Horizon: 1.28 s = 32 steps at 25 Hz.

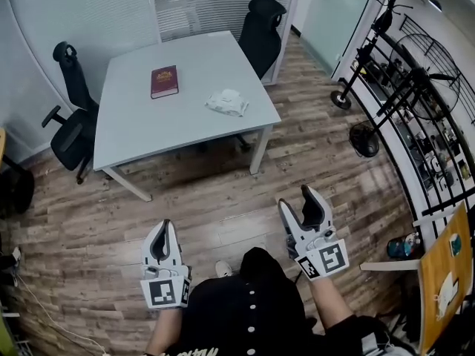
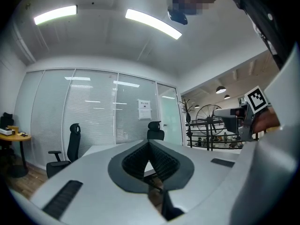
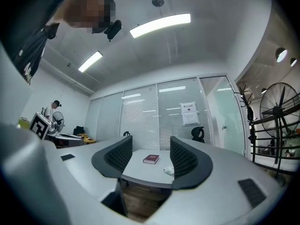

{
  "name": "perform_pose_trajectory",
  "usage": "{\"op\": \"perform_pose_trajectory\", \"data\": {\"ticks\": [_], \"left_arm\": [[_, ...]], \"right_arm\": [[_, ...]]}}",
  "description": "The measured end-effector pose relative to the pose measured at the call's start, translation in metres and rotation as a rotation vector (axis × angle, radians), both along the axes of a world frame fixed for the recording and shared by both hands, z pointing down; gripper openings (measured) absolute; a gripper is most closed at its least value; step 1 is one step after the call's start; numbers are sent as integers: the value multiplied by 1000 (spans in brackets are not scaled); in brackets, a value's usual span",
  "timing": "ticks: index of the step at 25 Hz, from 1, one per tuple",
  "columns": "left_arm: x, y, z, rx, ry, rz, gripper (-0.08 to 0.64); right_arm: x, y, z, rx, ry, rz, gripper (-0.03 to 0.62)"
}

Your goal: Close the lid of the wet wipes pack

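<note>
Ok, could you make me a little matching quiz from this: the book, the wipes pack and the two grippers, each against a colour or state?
Things:
1. book
2. wet wipes pack
3. left gripper
4. right gripper

Colour or state:
A. jaws apart
B. dark red
C. jaws together
D. white

Pairs: 1-B, 2-D, 3-C, 4-A
</note>
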<state>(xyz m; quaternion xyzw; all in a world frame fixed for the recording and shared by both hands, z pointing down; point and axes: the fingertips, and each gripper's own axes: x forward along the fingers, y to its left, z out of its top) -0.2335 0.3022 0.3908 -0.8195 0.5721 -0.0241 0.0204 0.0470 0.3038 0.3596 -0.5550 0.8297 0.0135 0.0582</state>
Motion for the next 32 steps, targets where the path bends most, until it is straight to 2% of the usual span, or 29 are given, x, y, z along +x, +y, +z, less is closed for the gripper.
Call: {"op": "perform_pose_trajectory", "data": {"ticks": [9,13,32], "left_arm": [[-10,-20,7,-20,11,-15,8],[-4,-36,3,-20,35,-10,8],[21,-120,-7,-5,17,-24,8]], "right_arm": [[3,-29,-4,-2,12,18,244],[7,-44,-7,1,9,19,244],[28,-130,-10,8,-14,-4,224]]}}
